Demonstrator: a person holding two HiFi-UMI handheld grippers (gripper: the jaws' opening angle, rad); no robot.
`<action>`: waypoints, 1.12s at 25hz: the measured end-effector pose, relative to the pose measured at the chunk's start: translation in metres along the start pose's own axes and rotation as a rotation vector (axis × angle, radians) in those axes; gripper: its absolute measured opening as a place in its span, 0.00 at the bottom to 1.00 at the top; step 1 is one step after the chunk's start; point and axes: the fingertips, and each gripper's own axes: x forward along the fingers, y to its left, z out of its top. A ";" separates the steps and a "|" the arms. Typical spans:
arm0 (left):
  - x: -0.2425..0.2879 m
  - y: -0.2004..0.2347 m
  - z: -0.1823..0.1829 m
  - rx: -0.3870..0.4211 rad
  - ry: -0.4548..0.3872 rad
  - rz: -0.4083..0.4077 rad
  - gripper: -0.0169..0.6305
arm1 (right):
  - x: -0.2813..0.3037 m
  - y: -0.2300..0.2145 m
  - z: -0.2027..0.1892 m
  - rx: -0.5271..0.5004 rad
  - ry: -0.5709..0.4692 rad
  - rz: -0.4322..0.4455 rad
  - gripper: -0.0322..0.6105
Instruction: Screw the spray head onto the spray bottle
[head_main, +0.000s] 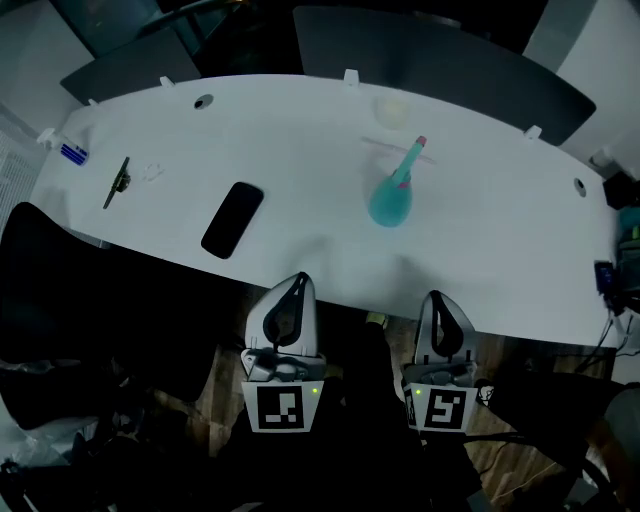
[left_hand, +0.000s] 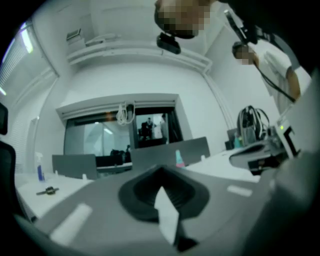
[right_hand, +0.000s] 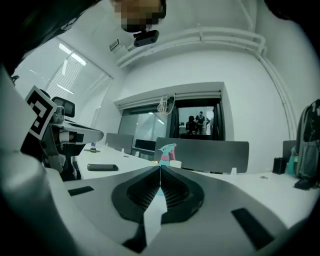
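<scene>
Jaws closed, empty: left hand-held gripper (head_main: 298, 282), right hand-held gripper (head_main: 437, 299), both level.

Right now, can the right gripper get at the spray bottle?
Probably yes. Only bare table lies between the right gripper and the bottle standing ahead of it; the phone lies well off to the left. The gripper is shut and empty, so it would have to open first.
</scene>
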 end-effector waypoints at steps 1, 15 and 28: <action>-0.015 -0.004 0.002 -0.028 -0.005 -0.023 0.03 | -0.016 0.011 0.004 -0.006 -0.008 -0.016 0.06; -0.120 -0.037 0.022 -0.055 -0.047 -0.155 0.03 | -0.135 0.066 0.044 -0.095 -0.020 -0.077 0.06; -0.181 -0.049 0.038 -0.039 -0.039 0.092 0.03 | -0.170 0.059 0.064 0.009 -0.106 0.075 0.06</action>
